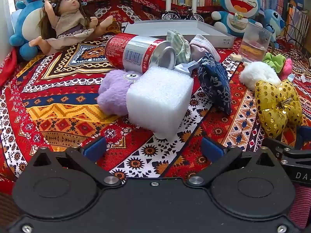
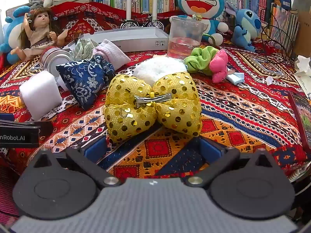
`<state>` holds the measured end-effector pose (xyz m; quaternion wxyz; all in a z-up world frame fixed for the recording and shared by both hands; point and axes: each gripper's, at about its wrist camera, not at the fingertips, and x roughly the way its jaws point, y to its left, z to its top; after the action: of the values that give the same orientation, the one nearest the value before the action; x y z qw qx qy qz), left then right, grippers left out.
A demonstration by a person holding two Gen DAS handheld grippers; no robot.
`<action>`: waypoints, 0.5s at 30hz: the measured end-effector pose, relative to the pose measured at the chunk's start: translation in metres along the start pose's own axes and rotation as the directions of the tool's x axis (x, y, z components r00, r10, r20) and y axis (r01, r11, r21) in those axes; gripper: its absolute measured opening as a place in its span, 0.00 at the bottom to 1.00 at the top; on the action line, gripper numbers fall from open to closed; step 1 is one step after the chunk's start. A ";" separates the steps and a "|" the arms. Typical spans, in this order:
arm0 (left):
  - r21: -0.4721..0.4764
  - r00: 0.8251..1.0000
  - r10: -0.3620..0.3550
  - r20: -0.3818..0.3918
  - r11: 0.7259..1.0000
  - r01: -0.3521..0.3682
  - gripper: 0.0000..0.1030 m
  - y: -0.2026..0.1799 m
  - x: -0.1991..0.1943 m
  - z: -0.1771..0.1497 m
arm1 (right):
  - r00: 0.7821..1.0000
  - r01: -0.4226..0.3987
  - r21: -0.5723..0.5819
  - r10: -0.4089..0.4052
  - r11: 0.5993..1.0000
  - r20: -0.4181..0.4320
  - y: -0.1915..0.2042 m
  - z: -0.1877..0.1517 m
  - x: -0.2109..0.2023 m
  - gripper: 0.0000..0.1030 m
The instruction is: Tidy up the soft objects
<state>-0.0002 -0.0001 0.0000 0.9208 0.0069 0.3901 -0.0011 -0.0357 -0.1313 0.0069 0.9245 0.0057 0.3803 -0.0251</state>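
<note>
Both tongs are spread wide and hold nothing. The left gripper [image 1: 153, 147] hangs over bare patterned cloth [image 1: 58, 101], with the white foam block [image 1: 159, 101] just ahead, wedged against a purple plush [image 1: 114, 93] and a tipped can [image 1: 136, 52]. The right gripper [image 2: 153, 147] faces the gold sequin bow [image 2: 153, 106], whose near edge sits between the fingertips; open cloth lies to its right.

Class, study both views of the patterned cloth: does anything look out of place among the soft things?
Yes. A red and silver drinks can lies tipped on its side, resting against the white foam cube and lilac plush toy; it is hard, not soft.
</note>
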 end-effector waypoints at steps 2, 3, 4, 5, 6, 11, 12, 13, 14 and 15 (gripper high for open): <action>0.002 1.000 -0.002 -0.001 1.000 0.002 1.00 0.000 0.000 0.000 | 1.000 -0.001 0.001 0.001 1.000 0.000 0.000 0.000 0.000 1.00; 0.000 1.000 0.000 -0.001 1.000 0.000 1.00 0.000 0.000 0.000 | 1.000 -0.001 0.001 0.001 1.000 -0.001 0.000 0.000 0.000 1.00; 0.000 1.000 -0.001 -0.001 1.000 0.001 1.00 0.000 0.000 0.000 | 1.000 -0.001 0.001 0.001 1.000 -0.001 0.000 0.000 0.000 1.00; 0.001 1.000 -0.002 -0.001 1.000 0.002 1.00 0.000 0.000 0.000 | 1.000 -0.001 0.001 0.001 1.000 -0.001 0.000 0.000 0.000 1.00; 0.001 1.000 -0.002 -0.001 1.000 0.002 1.00 0.000 0.000 0.000 | 1.000 -0.001 0.001 0.001 1.000 -0.002 0.000 0.001 0.000 1.00; -0.001 1.000 -0.001 -0.001 1.000 0.001 1.00 0.000 0.000 0.000 | 1.000 0.000 0.000 0.000 1.000 0.000 0.000 0.000 0.000 1.00; -0.001 1.000 -0.001 -0.001 1.000 0.001 1.00 0.000 0.000 0.000 | 1.000 0.000 0.000 0.000 1.000 0.000 0.000 0.000 0.000 1.00; -0.001 1.000 -0.002 -0.001 1.000 0.002 1.00 0.000 0.000 0.000 | 1.000 0.000 0.000 0.000 1.000 0.000 0.000 0.000 0.000 1.00; -0.001 1.000 -0.002 -0.001 1.000 0.002 1.00 0.000 0.000 0.000 | 1.000 0.000 0.000 0.000 1.000 0.000 0.000 0.000 0.000 1.00; 0.000 1.000 -0.003 -0.001 1.000 0.003 1.00 0.000 0.000 0.000 | 1.000 0.000 0.000 0.000 1.000 0.000 0.000 0.000 0.000 1.00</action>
<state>0.0000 0.0001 0.0000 0.9205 0.0062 0.3907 -0.0023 -0.0355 -0.1313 0.0071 0.9245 0.0056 0.3804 -0.0252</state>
